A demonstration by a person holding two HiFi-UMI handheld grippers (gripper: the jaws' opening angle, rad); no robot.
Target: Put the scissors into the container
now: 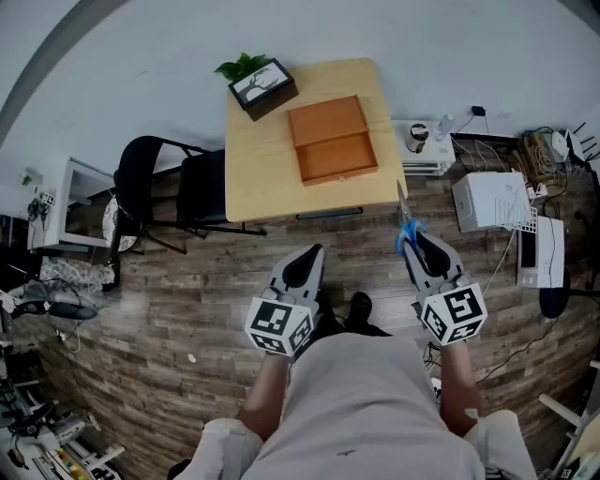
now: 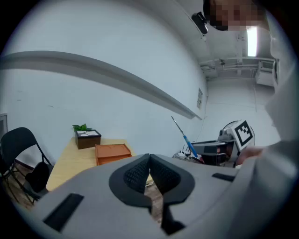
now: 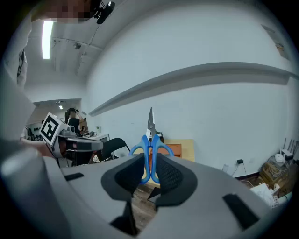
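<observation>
Blue-handled scissors (image 3: 150, 140) stick up from my right gripper (image 3: 150, 164), which is shut on their handles, blades pointing away. In the head view the scissors (image 1: 406, 225) hang over the wood floor just off the table's near right corner, held by that right gripper (image 1: 412, 246). An orange open container (image 1: 331, 140) lies on the light wooden table (image 1: 253, 173), ahead and to the left of the scissors. My left gripper (image 1: 309, 255) is shut with nothing in it, held over the floor short of the table. The left gripper view shows the container (image 2: 112, 152) and the scissors (image 2: 186, 137) beyond.
A dark box with a green plant (image 1: 262, 82) stands at the table's far left corner. Black chairs (image 1: 169, 187) stand left of the table. A white unit, cables and devices (image 1: 497, 199) crowd the floor to the right. A wall (image 1: 281, 28) runs behind.
</observation>
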